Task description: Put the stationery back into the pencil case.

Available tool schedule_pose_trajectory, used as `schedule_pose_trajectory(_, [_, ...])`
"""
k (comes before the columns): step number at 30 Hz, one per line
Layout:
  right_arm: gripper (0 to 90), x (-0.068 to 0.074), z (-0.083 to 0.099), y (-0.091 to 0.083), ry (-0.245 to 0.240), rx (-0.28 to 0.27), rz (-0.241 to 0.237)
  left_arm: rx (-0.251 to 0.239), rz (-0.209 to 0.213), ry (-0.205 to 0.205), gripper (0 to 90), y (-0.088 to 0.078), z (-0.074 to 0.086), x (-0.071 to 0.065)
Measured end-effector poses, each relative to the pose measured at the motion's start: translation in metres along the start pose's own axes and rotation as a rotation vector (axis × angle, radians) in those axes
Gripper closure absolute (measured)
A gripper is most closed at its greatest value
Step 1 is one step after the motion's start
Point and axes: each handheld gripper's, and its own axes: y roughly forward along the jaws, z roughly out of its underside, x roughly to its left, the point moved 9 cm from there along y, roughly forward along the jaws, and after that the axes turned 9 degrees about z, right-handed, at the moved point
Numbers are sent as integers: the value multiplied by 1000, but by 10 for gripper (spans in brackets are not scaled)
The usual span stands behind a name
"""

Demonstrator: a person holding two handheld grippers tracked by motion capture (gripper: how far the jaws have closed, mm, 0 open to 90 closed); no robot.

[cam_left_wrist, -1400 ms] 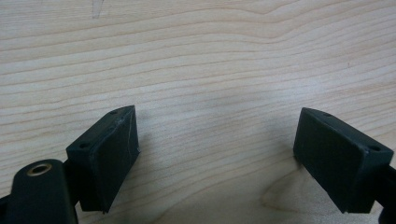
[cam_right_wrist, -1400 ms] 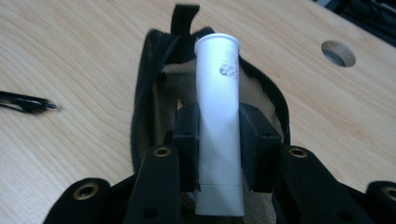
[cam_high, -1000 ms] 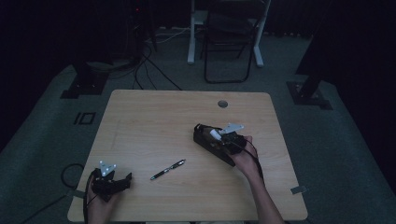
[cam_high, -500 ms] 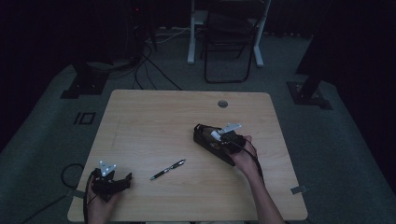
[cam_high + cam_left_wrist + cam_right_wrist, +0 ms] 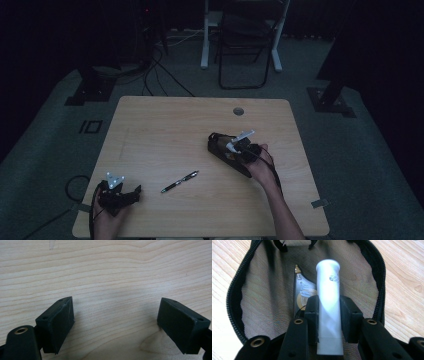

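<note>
Little is seen to have moved since the earlier high-view frames: the right gripper [image 5: 239,146] is found at the same spot over the black mesh pouch [image 5: 222,150], the left gripper [image 5: 120,194] is unchanged at the near left corner, and the pen [image 5: 179,181] is left where it lay. A light wooden table [image 5: 165,130] with plain grain is recorded, with a round cable hole [image 5: 238,111] near its far edge. It is set on grey carpet in a dim room; a folding chair [image 5: 245,45] and white desk legs are noted beyond it, and loose cables are seen on the floor at far left. In the right gripper view, a white cylindrical tube [image 5: 329,310] is clamped between the pads of the right gripper [image 5: 329,320], upright along the jaws, with its rounded end held over the unzipped pouch [image 5: 262,297]. A small printed packet [image 5: 303,293] is observed lying inside the pouch, behind the tube. In the left gripper view, the left gripper [image 5: 115,322] is held wide apart with nothing between its pads, low over bare wood [image 5: 112,272]. The pen is noted on the table between the two grippers, well apart from both.
</note>
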Motion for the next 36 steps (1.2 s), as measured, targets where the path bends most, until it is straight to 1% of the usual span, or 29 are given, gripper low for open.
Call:
schedule_pose_trajectory(4, [691,-1,0,-1,10,-3,0,0,0,0,144,0,0,0])
schedule_pose_trajectory(8, [659,-2,-1,-4,13,-13,6,0,0,0,144,0,0,0])
schedule_pose_trajectory(10, [654,-3,-2,-7,14,-29,10,0,0,0,144,0,0,0])
schedule_pose_trajectory(13, [649,-3,-5,-14,22,-63,19,0,0,0,144,0,0,0])
schedule_pose_trajectory(17, [647,-4,-12,-29,30,-133,28,0,0,0,144,0,0,0])
schedule_pose_trajectory(20, [647,-1,-18,-40,36,-182,18,0,0,0,144,0,0,0])
schedule_pose_trajectory(23, [647,7,-24,-51,35,-233,-1,0,0,0,144,0,0,0])
schedule_pose_trajectory(26, [646,17,-29,-57,30,-272,-30,0,0,0,144,0,0,0])
schedule_pose_trajectory(28, [637,28,-33,-60,7,-296,-49,0,0,0,144,0,0,0])
schedule_pose_trajectory(36, [634,61,-41,-57,-52,-325,-102,0,-1,2,144,0,0,0])
